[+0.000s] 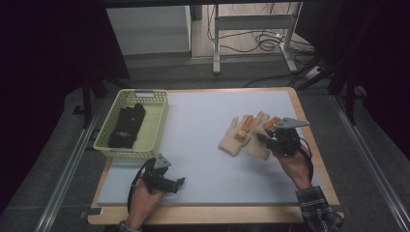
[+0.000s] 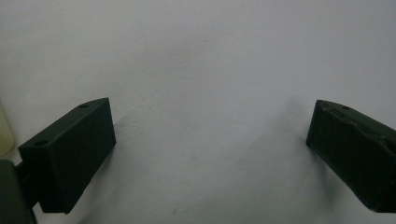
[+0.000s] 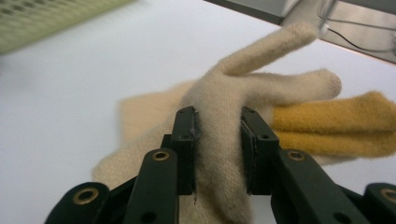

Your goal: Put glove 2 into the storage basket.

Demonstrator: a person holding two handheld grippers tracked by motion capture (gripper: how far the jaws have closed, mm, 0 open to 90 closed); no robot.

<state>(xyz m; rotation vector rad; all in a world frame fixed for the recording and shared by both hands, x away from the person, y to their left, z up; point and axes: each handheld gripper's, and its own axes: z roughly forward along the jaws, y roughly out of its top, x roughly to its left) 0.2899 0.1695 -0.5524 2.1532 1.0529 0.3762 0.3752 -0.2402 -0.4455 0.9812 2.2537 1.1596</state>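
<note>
Near the table's right edge, right gripper pinches a cream glove, lifting. Left gripper rests wide open, empty. Next: carry it to the basket at the left edge.

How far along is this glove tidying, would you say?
Seemingly about halfway. Black gloves already lie in the pale yellow plastic basket. The right gripper is clamped on one cream knitted glove; its mate lies on the white mat. The left gripper waits open. Both cream gloves probably go in next.
</note>
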